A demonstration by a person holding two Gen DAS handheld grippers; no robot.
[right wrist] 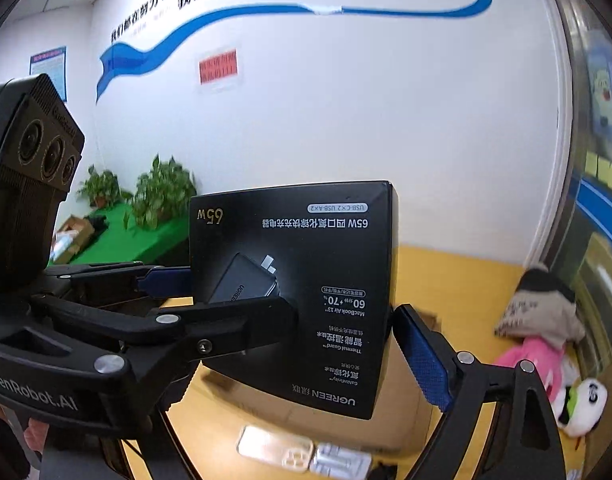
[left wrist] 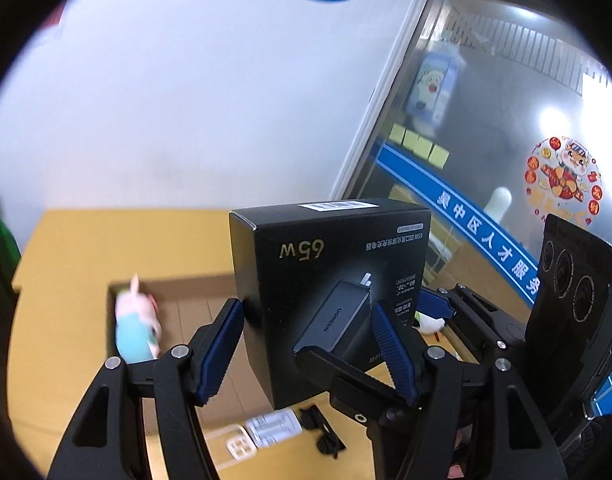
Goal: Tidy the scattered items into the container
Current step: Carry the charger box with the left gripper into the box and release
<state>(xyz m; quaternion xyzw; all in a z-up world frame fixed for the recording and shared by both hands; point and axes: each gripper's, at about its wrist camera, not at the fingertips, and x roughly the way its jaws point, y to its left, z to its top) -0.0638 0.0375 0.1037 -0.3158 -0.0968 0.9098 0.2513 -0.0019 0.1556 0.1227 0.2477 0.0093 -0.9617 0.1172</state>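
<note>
A black UGREEN 65W charger box [left wrist: 330, 292] is held upside down above the open cardboard box [left wrist: 194, 292]. My left gripper [left wrist: 310, 352] is shut on the charger box, its blue pads [left wrist: 222, 352] against the box's sides. The charger box also shows in the right wrist view [right wrist: 302, 292]. My right gripper [right wrist: 306, 344] spans the same box; its right blue pad [right wrist: 422, 364] stands a little off the box edge and the left gripper's arm hides its left side. A pink and teal plush pig [left wrist: 136, 320] lies in the cardboard box. Clear plastic cases [left wrist: 262, 432] lie on its floor.
A yellow table [left wrist: 66, 248] carries the cardboard box. Plush toys [right wrist: 546, 344], grey, pink and white, lie at the table's right side by a glass partition [left wrist: 506, 120]. A small black item [left wrist: 326, 432] lies beside the clear cases. Potted plants [right wrist: 158, 192] stand behind on a green surface.
</note>
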